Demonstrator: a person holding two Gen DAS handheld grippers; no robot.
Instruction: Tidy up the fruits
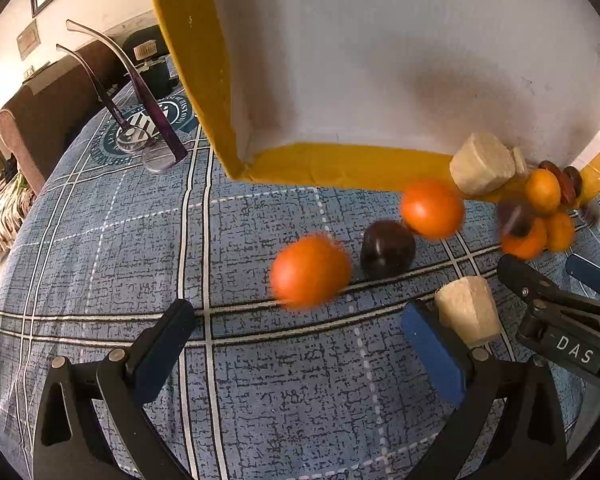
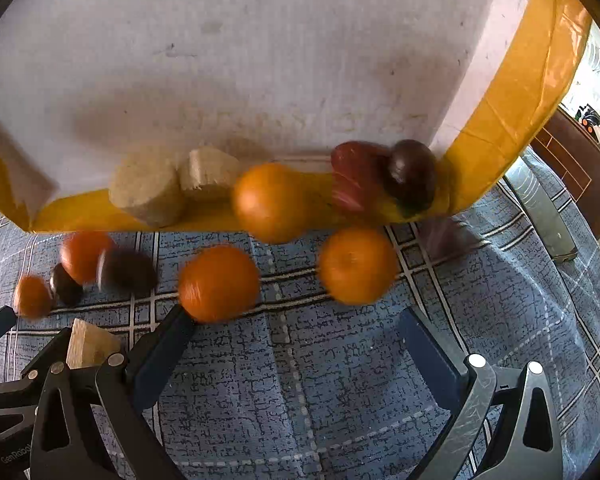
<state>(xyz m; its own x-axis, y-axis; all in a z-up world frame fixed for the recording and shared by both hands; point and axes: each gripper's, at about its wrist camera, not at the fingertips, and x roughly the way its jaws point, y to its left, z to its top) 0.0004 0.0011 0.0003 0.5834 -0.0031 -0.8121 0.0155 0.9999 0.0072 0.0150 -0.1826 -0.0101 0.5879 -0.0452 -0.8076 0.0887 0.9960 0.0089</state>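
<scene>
On the blue checked tablecloth (image 1: 100,260), blurred round orange fruits (image 2: 219,283) tumble from the tilted yellow-rimmed white box (image 2: 260,60) ahead of both wide-open, empty grippers, left (image 1: 300,344) and right (image 2: 296,344).

Left gripper (image 1: 300,344), right gripper (image 2: 296,344) agape.

the left gripper (image 1: 300,340) sits low over a blue checked cloth (image 1: 120,260), its jaws spread wide with nothing between them. above it a tilted box (image 1: 340,60) with a white inside and yellow rim leans toward the cloth. 2 blurred oranges (image 1: 310,270) lie on the cloth either side of a dark plum (image 1: 387,249). a pale beige chunk (image 1: 468,312) rests just beside the blue finger pad (image 1: 432,352). the right gripper (image 1: 556,276) shows at the right edge. folded glasses (image 1: 148,136) lie far left.
</scene>
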